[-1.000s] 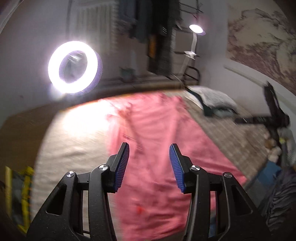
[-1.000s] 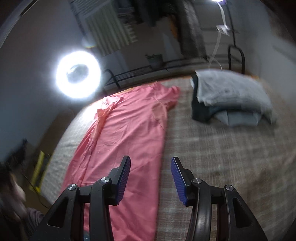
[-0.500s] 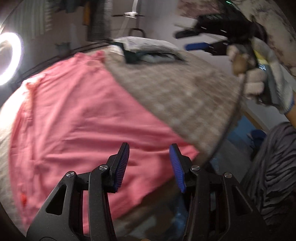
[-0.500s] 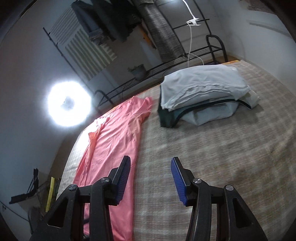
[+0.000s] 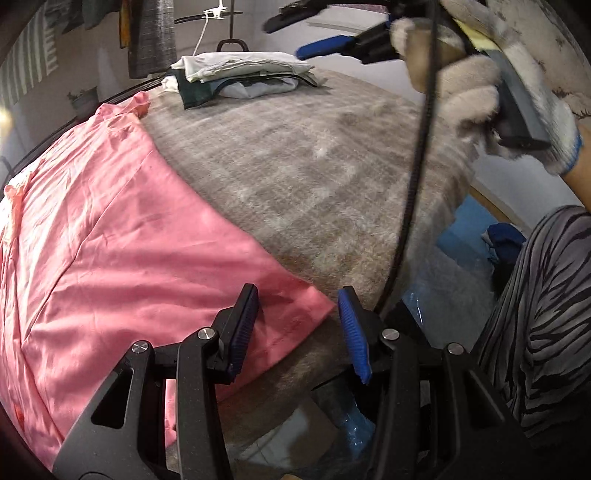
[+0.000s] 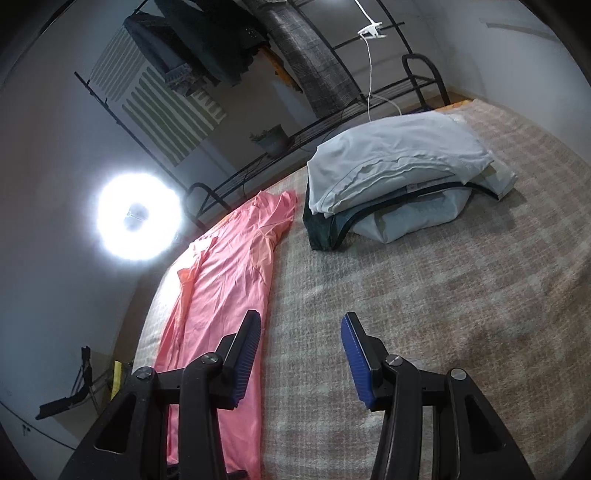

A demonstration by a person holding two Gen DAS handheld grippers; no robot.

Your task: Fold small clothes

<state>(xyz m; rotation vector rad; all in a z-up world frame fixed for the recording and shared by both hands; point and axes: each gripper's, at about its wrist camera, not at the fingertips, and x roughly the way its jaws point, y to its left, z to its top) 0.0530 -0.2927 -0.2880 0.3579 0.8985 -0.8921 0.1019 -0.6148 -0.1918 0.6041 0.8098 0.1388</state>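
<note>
A pink shirt (image 5: 122,236) lies spread flat on the left side of a bed with a beige checked cover (image 5: 314,166). My left gripper (image 5: 299,325) is open and empty, just above the shirt's near right corner at the bed's front edge. My right gripper (image 6: 301,350) is open and empty, held above the cover beside the shirt's right edge (image 6: 229,280). It also shows in the left wrist view (image 5: 325,33), raised in a gloved hand (image 5: 476,85).
A stack of folded grey and white clothes (image 6: 399,173) sits at the far side of the bed, also in the left wrist view (image 5: 240,77). A bright ring light (image 6: 138,218) stands at the left. A clothes rack (image 6: 236,48) lines the back wall.
My left gripper swung right and down to the shirt's near right corner at the bed's edge. My right gripper rose and turned right toward the folded stack. Both stayed open.
</note>
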